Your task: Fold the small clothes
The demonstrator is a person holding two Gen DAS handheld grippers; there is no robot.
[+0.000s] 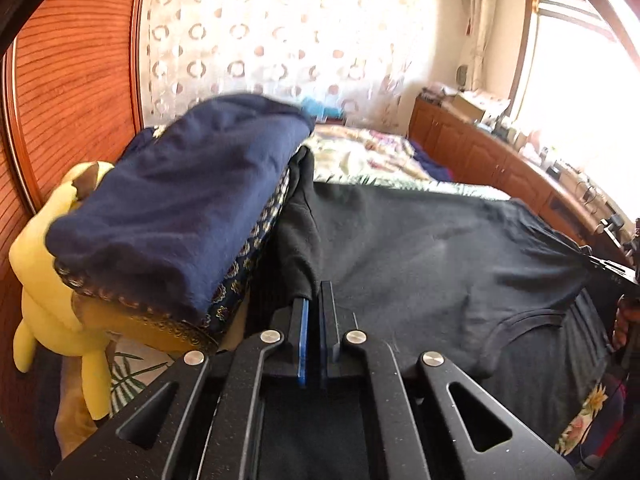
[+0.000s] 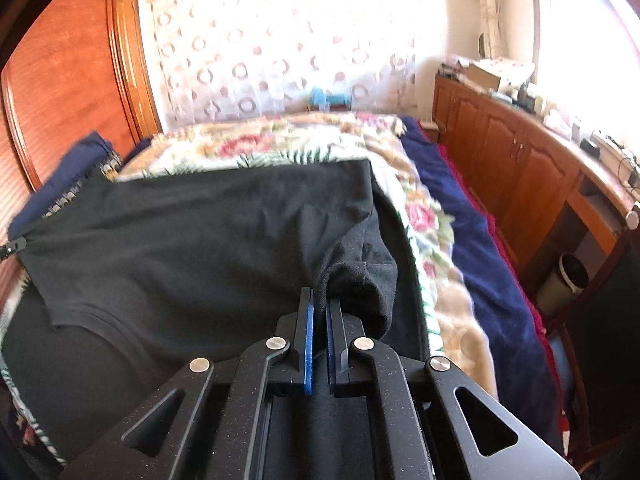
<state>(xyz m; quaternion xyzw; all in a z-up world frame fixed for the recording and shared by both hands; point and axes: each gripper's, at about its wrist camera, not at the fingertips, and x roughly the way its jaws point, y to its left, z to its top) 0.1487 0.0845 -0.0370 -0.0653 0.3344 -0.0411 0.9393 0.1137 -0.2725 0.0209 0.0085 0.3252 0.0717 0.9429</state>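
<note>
On the far left a yellow toy sits under blue cloth. Nearer, the left gripper pinches the black shirt on the bed; the right gripper pinches its other side, to lift and fold it.

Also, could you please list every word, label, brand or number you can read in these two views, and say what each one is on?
None can be read.
Black shirt: no print or tag shows.
Navy folded cloth: only a woven pattern at its edge.
Yellow plush toy: no lettering.
Boxes on the cabinet top: too small and washed out by window light to read.
Curtain: ring pattern only.
</note>
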